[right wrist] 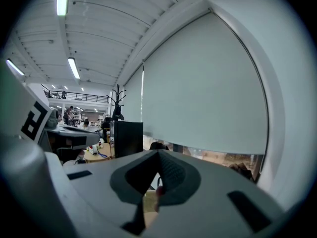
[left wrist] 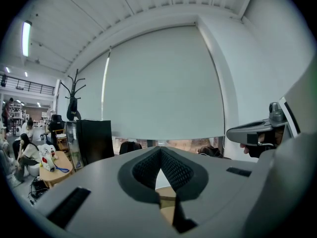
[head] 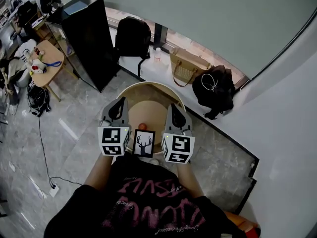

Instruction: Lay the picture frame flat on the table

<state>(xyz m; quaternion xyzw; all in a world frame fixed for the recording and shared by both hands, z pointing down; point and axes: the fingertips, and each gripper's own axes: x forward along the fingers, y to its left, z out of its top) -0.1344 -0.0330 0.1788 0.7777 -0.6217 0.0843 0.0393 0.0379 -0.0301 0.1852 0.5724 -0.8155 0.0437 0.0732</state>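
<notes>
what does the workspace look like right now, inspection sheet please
surface: round wooden table
job's things: picture frame near the table's near edge, seen between the grippers; standing or flat, cannot tell
clutter: orange round thing behind the frame
grippers: left gripper shut, empty; right gripper shut, empty
cables: cable on the floor to a power strip
surroundings: black cabinet, bags on the window ledge

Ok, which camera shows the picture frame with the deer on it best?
The head view: the picture frame stands at the round table's near edge, its deer picture facing the camera. Both gripper views look over the table toward the window blind and show none of the frame.
</notes>
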